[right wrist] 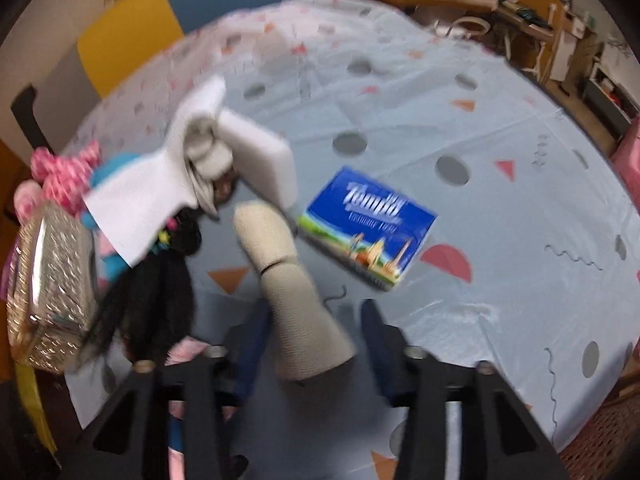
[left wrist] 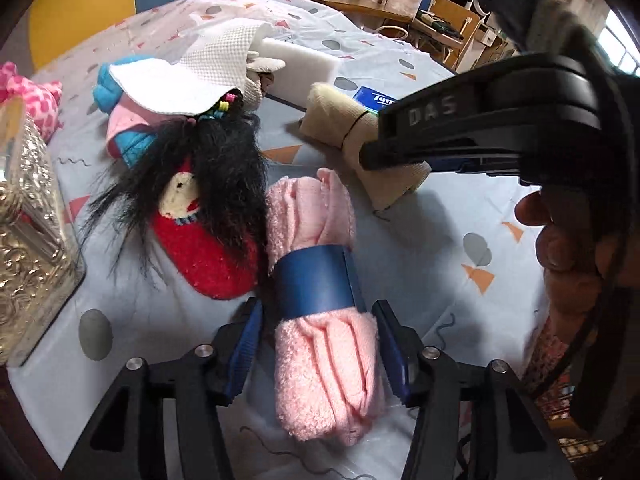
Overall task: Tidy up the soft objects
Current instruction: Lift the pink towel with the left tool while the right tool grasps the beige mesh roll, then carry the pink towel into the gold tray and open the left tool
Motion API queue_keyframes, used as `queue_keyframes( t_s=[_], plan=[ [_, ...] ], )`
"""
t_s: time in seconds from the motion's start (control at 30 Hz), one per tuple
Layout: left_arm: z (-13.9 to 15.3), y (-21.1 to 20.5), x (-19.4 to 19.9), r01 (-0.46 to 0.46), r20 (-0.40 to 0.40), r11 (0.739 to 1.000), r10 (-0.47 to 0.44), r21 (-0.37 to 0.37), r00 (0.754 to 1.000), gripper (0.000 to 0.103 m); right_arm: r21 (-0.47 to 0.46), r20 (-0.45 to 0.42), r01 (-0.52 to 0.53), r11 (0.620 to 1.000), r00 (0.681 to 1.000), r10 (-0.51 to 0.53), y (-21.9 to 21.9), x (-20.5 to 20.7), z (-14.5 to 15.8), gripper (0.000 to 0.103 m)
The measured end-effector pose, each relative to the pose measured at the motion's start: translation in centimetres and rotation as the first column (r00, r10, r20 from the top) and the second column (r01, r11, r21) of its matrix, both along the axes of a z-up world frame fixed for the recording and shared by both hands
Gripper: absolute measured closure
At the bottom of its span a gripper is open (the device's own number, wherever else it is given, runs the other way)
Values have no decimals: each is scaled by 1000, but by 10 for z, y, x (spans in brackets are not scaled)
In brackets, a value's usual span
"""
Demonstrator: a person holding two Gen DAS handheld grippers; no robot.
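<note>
While the left hand-held gripper (left wrist: 318, 354) straddles the pink rolled towel (left wrist: 316, 280) with both pads just clear of its sides, the right hand-held gripper (right wrist: 310, 344) brackets the near end of the beige roll (right wrist: 288, 288) on the patterned surface (right wrist: 480, 280). That roll's long axis runs near to far, leaning left, along the fingers. Its jaws stand partly open, not visibly pressing, so a plain closing should take it across its width.

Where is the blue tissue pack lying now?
In the right wrist view the blue tissue pack lies flat on the patterned tablecloth, just right of the beige rolled cloth and below the white foam block.
</note>
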State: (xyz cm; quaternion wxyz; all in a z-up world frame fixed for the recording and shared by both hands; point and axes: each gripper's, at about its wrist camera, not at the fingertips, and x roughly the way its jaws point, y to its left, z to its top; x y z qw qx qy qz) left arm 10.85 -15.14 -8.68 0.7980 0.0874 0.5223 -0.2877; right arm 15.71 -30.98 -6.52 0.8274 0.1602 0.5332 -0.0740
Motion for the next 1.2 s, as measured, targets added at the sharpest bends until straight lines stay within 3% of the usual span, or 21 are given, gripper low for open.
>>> queue_keyframes(
  t_s=[0.1, 0.33, 0.5, 0.63, 0.8, 0.87, 1.0, 1.17, 1.2],
  plan=[
    [0, 2, -10, -1, 47, 1000, 0, 23, 999, 70, 5, -41, -14, 1000, 999, 14, 0, 1, -9, 73],
    [6, 28, -37, 41, 38, 999, -40, -26, 999, 72, -65, -83, -55, 996, 995, 50, 13, 1, -20, 74],
    [35, 42, -43, 88, 31, 992, -85, -92, 996, 72, -83, -86, -57, 995, 995, 50, 20, -2, -26, 75],
    [70, 44, -26, 89, 53, 980, -81, -177, 995, 71, -96, -88, -66, 993, 994, 57, 23, -7, -29, 76],
    [107, 53, 28, -20, 101, 975, 44, -223, 994, 71, -90, -88, -65, 994, 994, 57, 18, -3, -24, 76],
    [117, 61, 58, -87, 136, 975, 116, -205, 984, 71, -98, -89, -72, 993, 994, 63, 17, -4, -22, 76],
    [128, 95, 119, -254, 153, 950, 283, -180, 947, 71, -107, -91, -81, 991, 993, 71, 20, -4, -21, 76],
    [141, 168, 156, -454, 205, 879, 476, -144, 855, 71, -111, -92, -88, 990, 993, 78, 22, -3, -21, 76],
    [143, 189, 160, -498, 220, 857, 516, -134, 828, 71, -116, -93, -92, 989, 992, 82, 23, -2, -21, 76]
  ],
)
